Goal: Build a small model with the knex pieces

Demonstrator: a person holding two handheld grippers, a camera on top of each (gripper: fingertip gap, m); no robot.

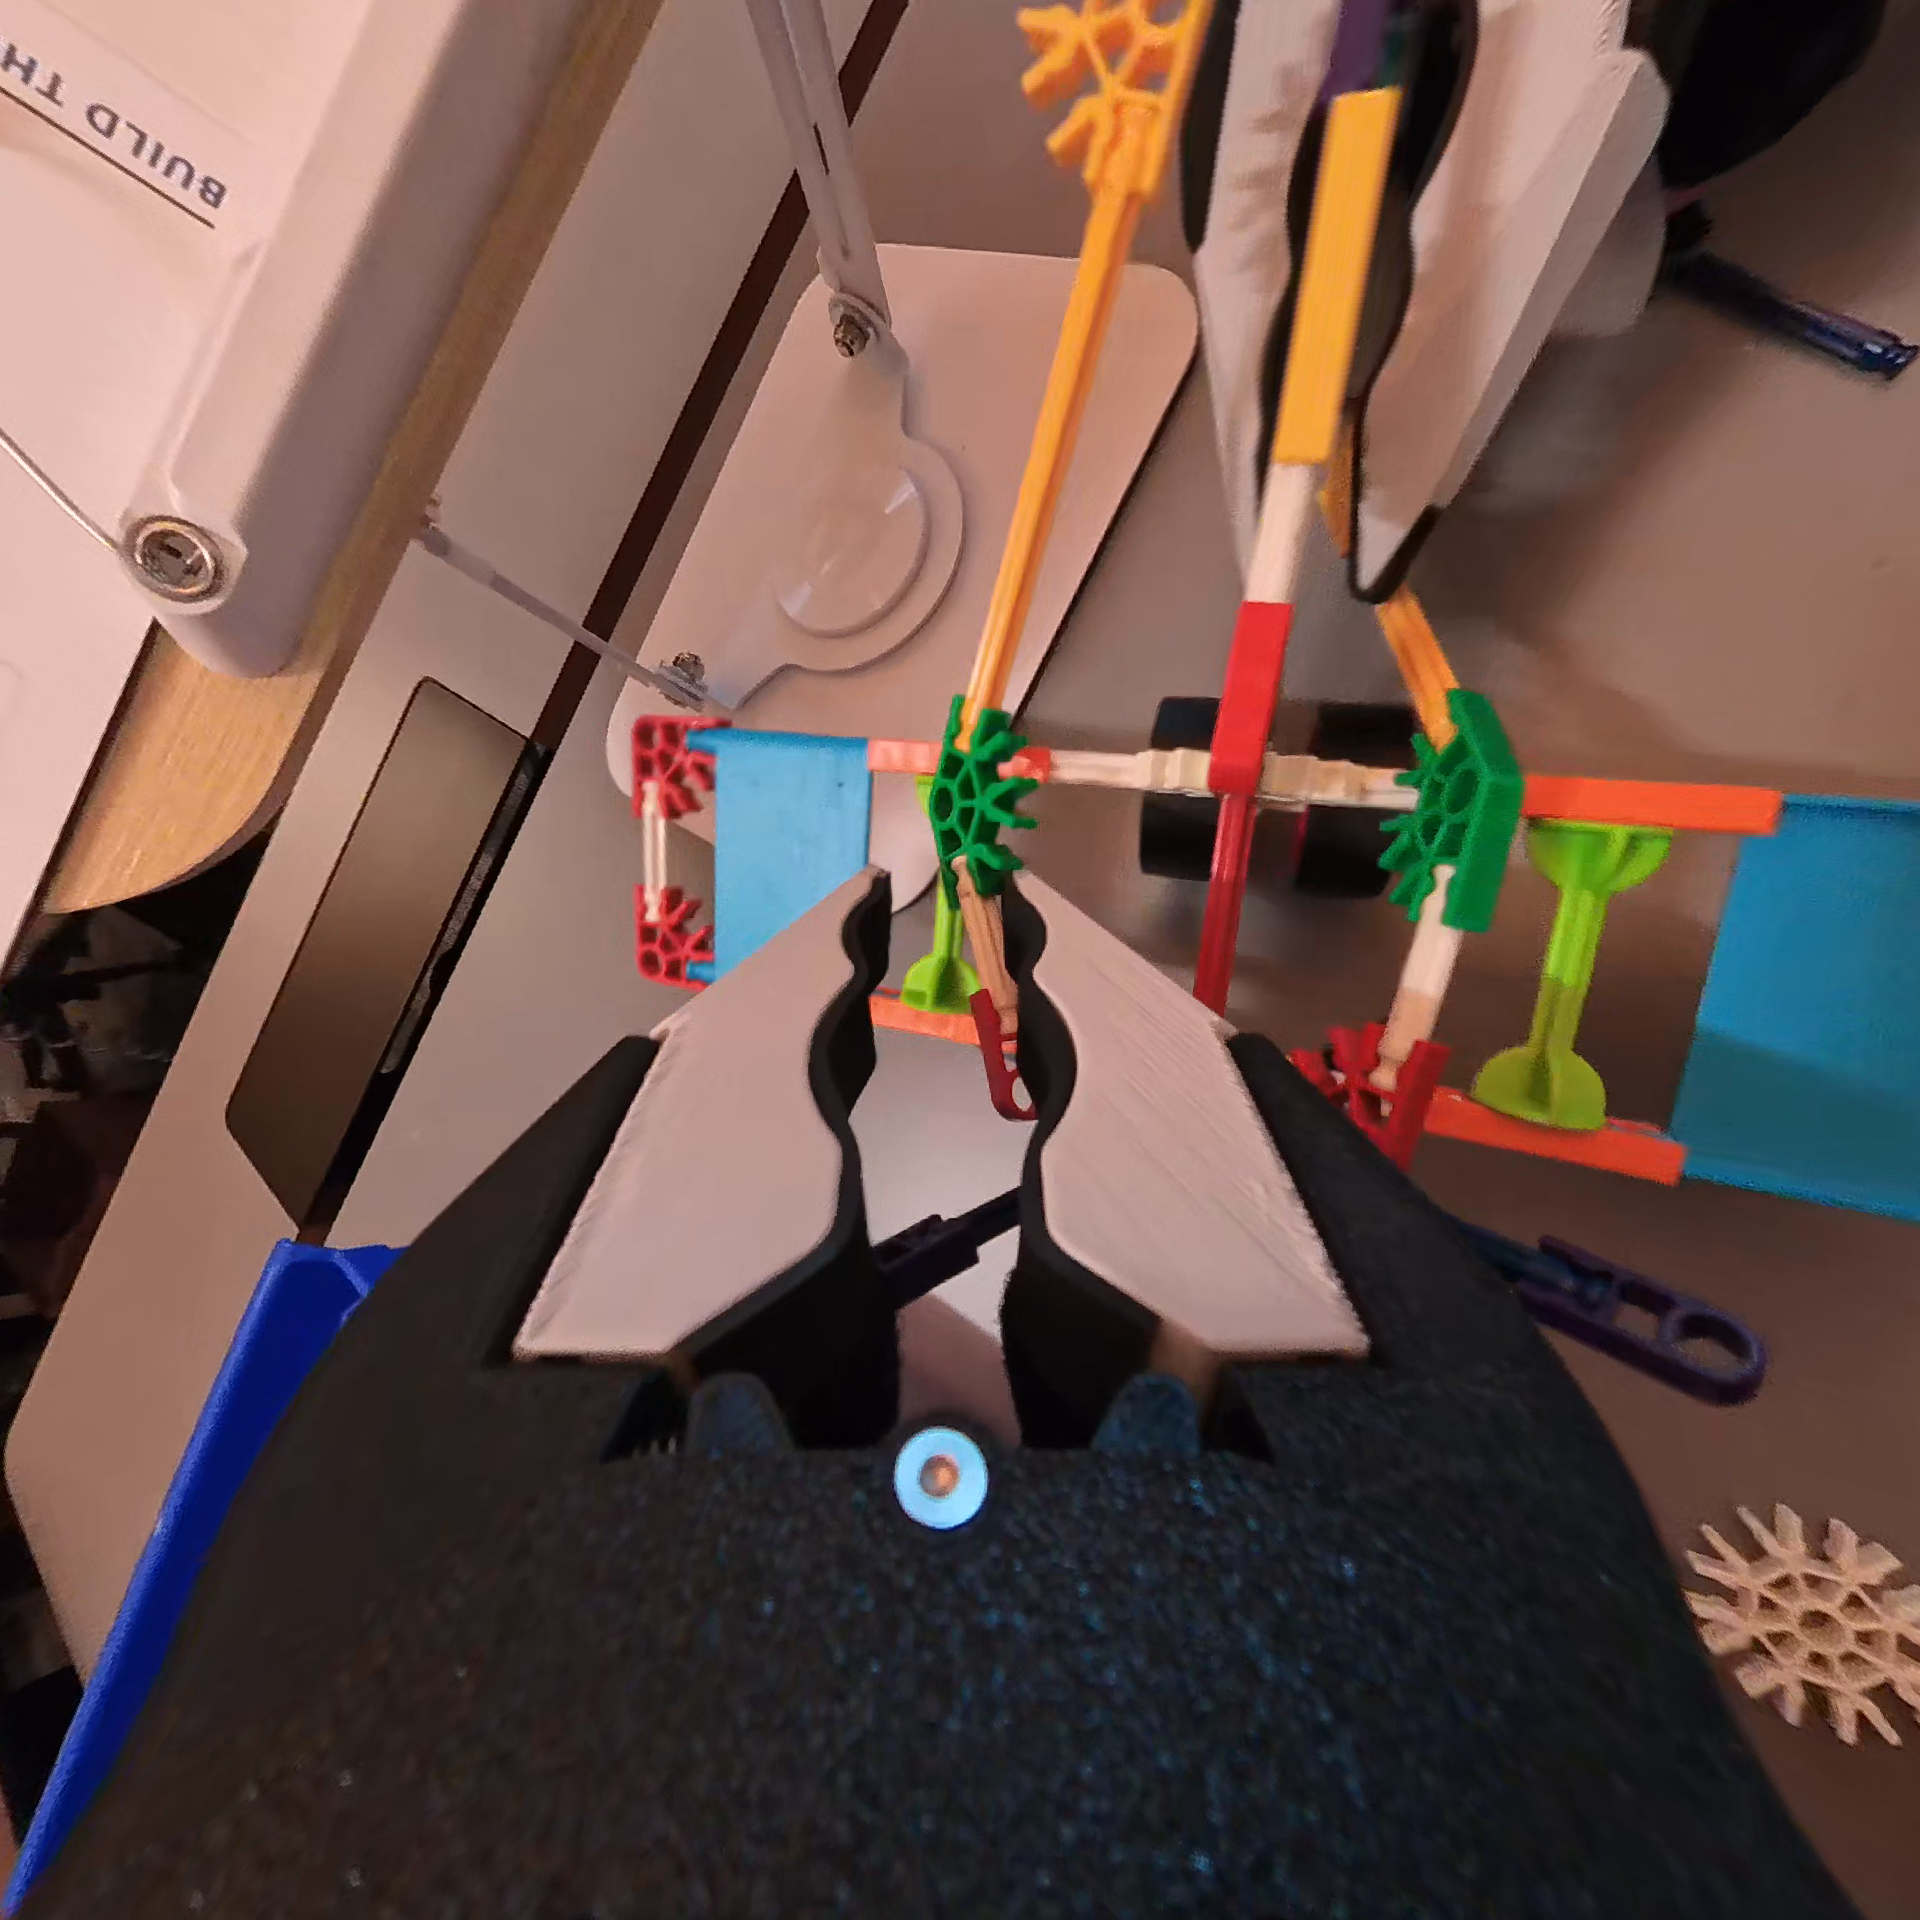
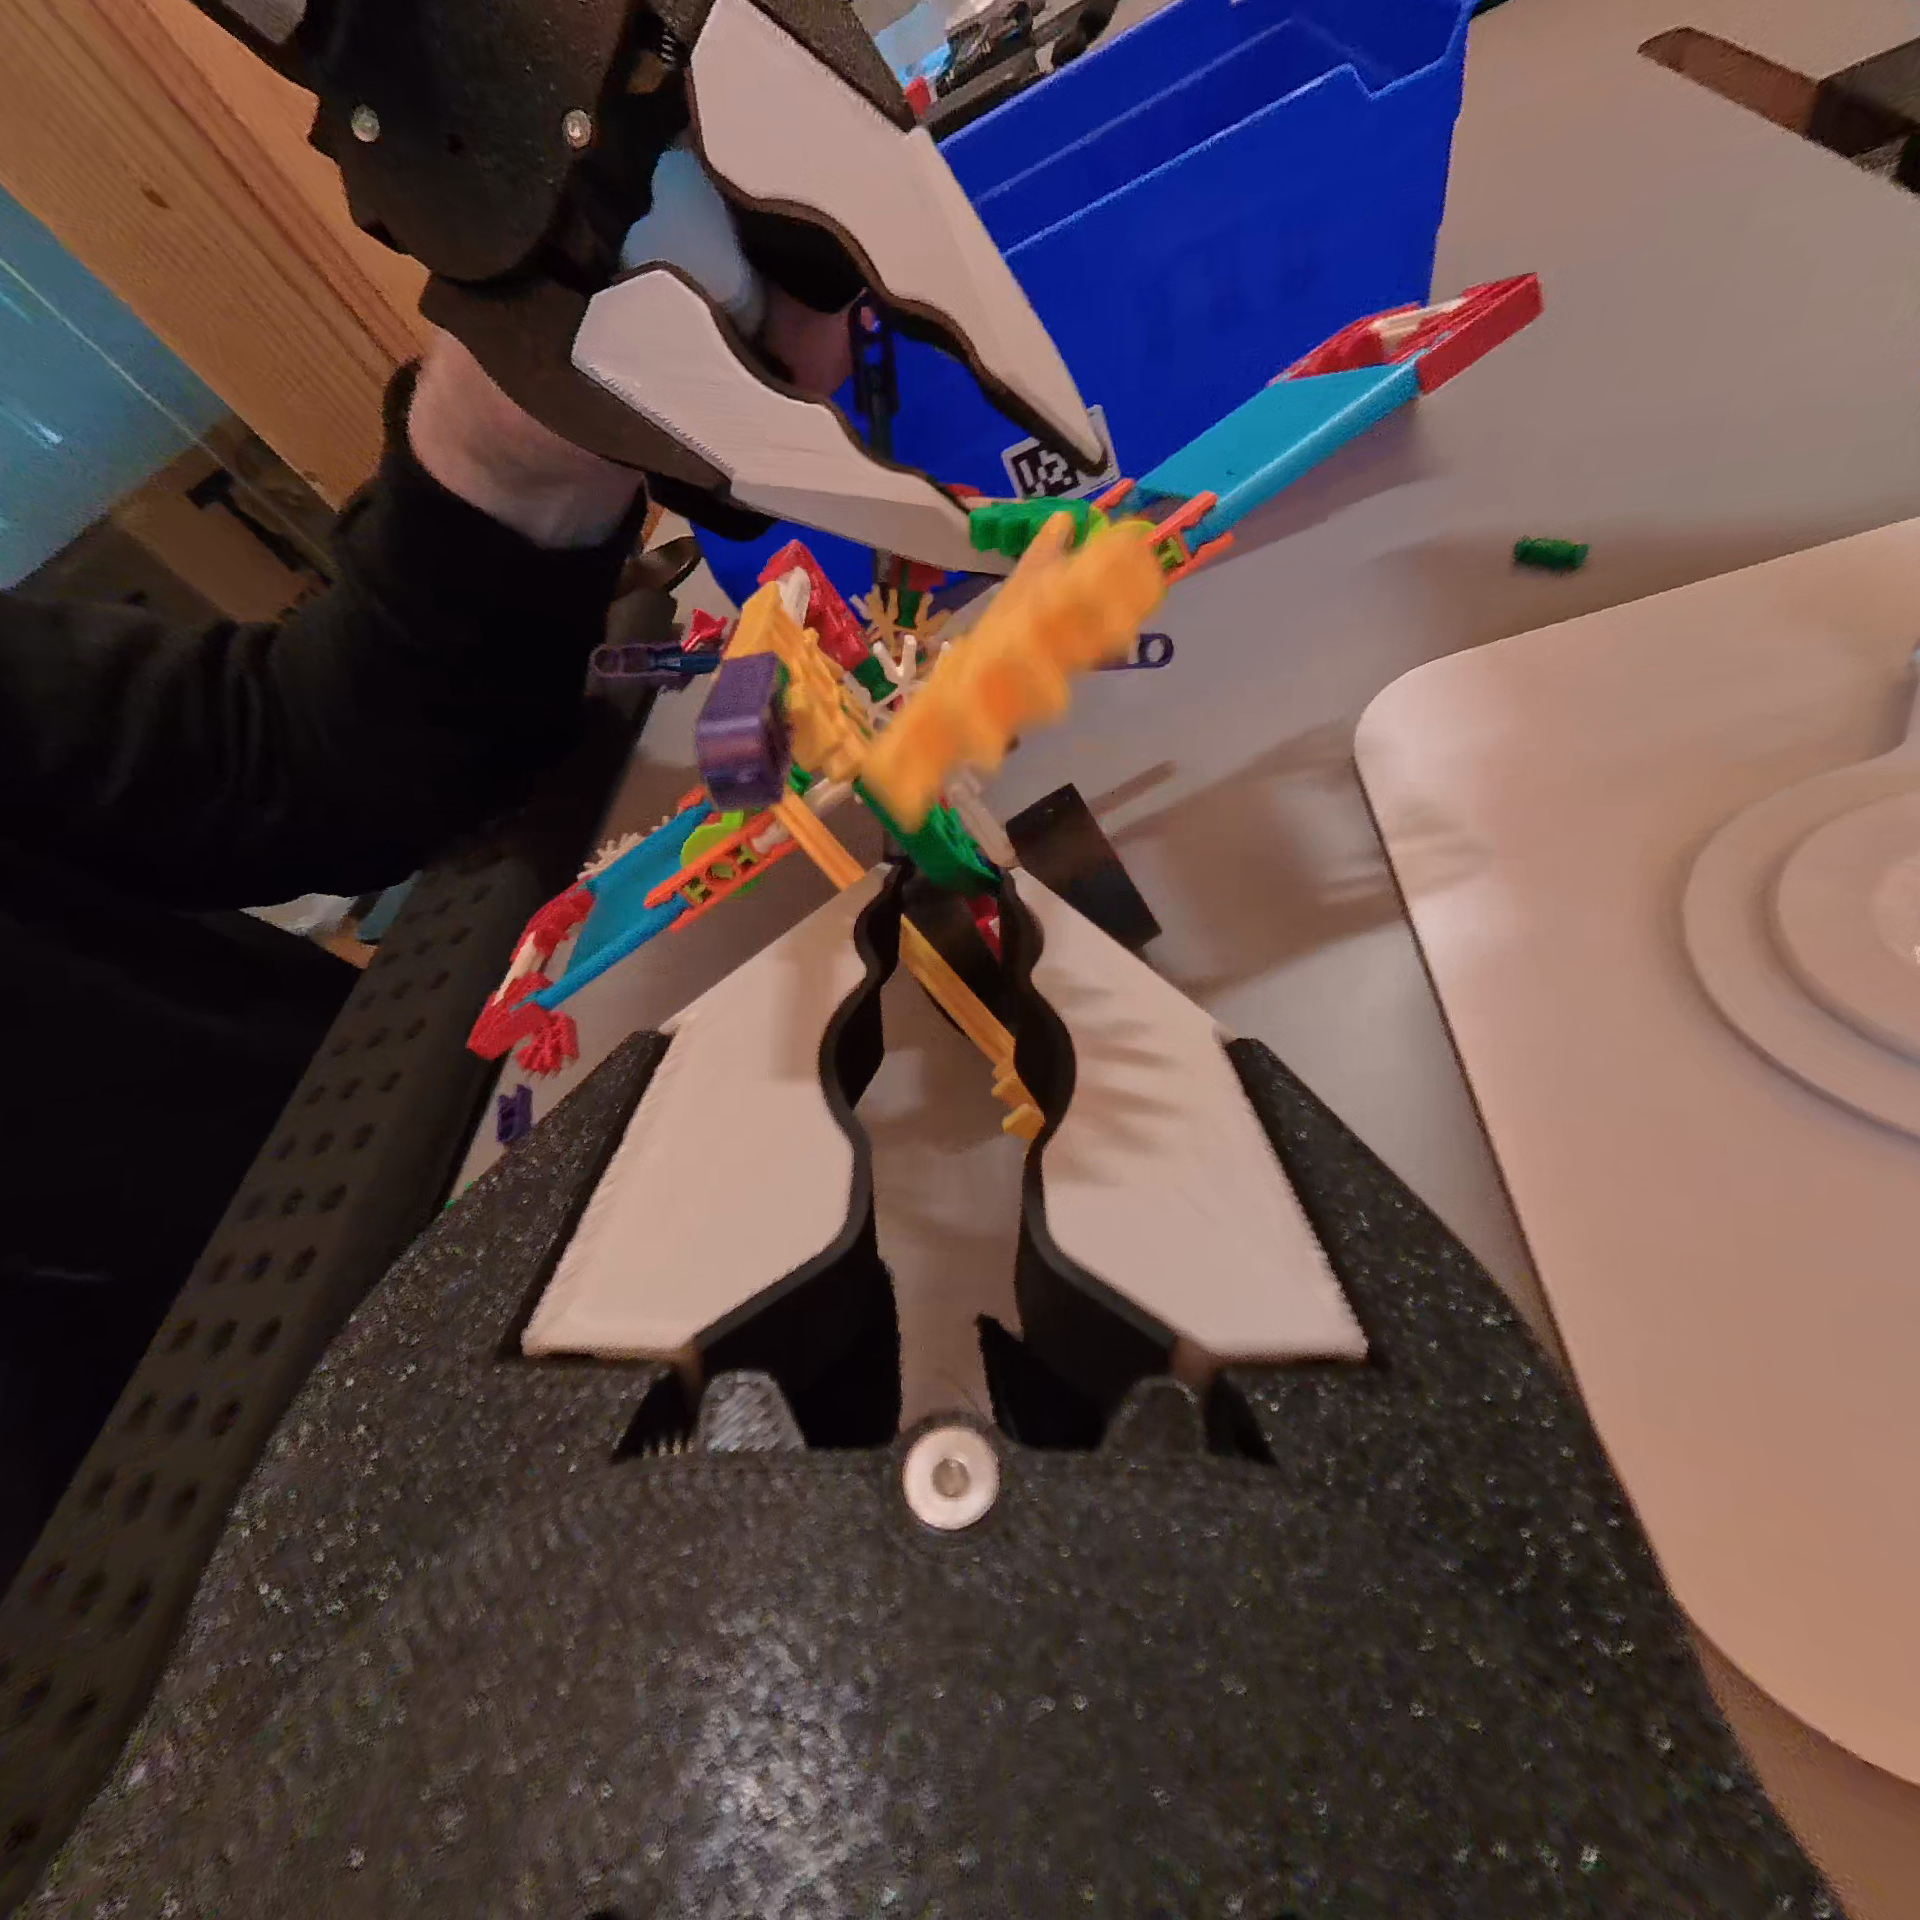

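Left wrist view: grey surface (image 1: 1662, 623). Left hand-held gripper (image 1: 951, 894) narrowly parted, its tips either side of a tan rod (image 1: 982, 930) below a green connector (image 1: 977, 795) of the toy model (image 1: 1226, 790); contact cannot be told. Right hand-held gripper (image 1: 1340, 540) ahead and above, clamped on a yellow rod (image 1: 1335, 281). White lamp base (image 1: 894, 499) ahead left; white box (image 1: 156, 260) with printed writing far left; cream snowflake connector (image 1: 1813, 1621) lower right.

Right wrist view: right hand-held gripper (image 2: 945, 894) pinches a yellow rod (image 2: 966, 1013). Only here: blue bin (image 2: 1226, 208) beyond, carrying a black-and-white marker tag (image 2: 1049, 468); perforated black panel (image 2: 260, 1195) to the left; loose green piece (image 2: 1548, 551).
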